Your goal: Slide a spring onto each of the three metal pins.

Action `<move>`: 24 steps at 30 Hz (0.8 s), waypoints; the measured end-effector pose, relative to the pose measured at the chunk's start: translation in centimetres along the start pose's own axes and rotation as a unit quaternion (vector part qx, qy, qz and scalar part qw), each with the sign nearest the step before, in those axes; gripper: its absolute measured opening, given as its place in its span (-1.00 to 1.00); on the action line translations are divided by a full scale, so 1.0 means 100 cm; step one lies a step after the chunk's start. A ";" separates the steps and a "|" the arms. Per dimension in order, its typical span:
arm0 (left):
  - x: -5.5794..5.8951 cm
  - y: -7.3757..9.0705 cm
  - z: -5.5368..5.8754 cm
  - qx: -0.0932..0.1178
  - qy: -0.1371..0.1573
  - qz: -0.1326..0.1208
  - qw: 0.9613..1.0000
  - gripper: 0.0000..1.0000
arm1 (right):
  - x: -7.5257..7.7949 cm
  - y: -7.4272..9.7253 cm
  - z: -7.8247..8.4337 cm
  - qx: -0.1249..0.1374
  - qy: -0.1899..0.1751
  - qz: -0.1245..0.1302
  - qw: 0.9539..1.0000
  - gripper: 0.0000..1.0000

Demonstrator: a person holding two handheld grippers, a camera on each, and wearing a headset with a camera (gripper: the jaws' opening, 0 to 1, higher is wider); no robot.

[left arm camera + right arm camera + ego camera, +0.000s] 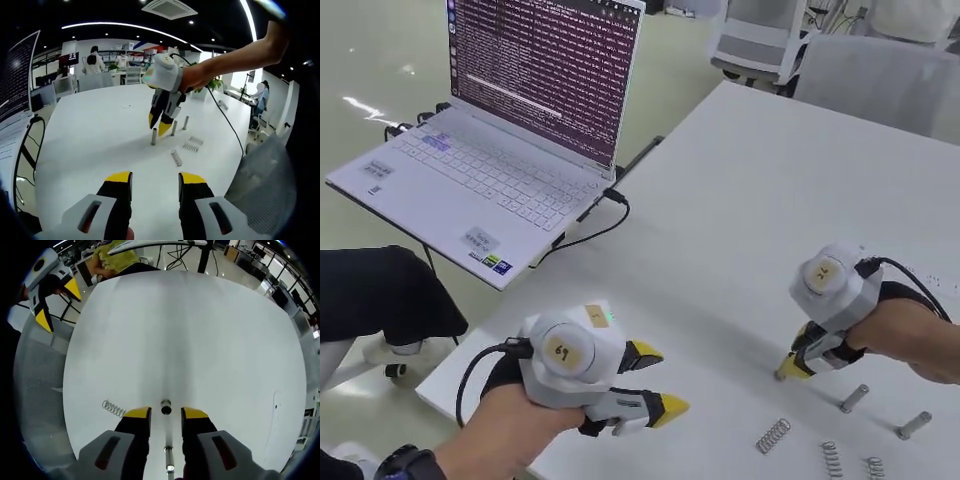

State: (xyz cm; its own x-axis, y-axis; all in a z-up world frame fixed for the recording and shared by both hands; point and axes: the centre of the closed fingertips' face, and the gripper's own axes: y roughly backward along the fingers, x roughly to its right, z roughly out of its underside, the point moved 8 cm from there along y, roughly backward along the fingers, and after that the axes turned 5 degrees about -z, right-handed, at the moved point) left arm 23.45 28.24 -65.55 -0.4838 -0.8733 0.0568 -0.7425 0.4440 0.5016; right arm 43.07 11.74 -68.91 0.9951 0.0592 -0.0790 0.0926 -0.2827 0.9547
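Observation:
Three short metal pins stand upright on the white table (740, 200): the nearest pin (782, 374) (153, 136) (165, 407), a middle pin (853, 398) (174, 128) and a far pin (912, 425) (185, 122). Three springs lie loose beside them (772, 435) (831, 458) (873, 467), the nearest one (176, 157) (113, 408) a little apart. My right gripper (790, 368) (159, 125) (166, 413) points down over the nearest pin, open, its tips on either side of the pin's top, holding nothing. My left gripper (665, 380) (156, 177) (50, 300) hovers open and empty near the table's front edge.
An open laptop (510, 130) sits on a stand left of the table, with a black cable (590, 235) running toward the table edge. Office chairs (760, 40) stand behind. The table's front-left corner (450, 370) is close under my left hand.

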 end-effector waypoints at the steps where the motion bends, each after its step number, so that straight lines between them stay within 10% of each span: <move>1: 0.000 0.000 0.000 0.000 0.000 0.000 1.000 -0.39 | 0.000 0.002 0.001 0.001 0.001 0.001 1.000 -0.56; 24: 0.003 -0.001 -0.001 -0.001 -0.001 0.004 1.000 -0.39 | -0.002 0.049 0.006 0.098 -0.063 0.023 0.993 -0.44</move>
State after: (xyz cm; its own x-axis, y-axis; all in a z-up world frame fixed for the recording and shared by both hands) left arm 23.43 27.88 -65.50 -0.4898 -0.8698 0.0590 -0.7385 0.4500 0.5021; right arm 43.32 9.79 -64.37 0.9938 -0.0747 -0.0828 0.0390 -0.4632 0.8854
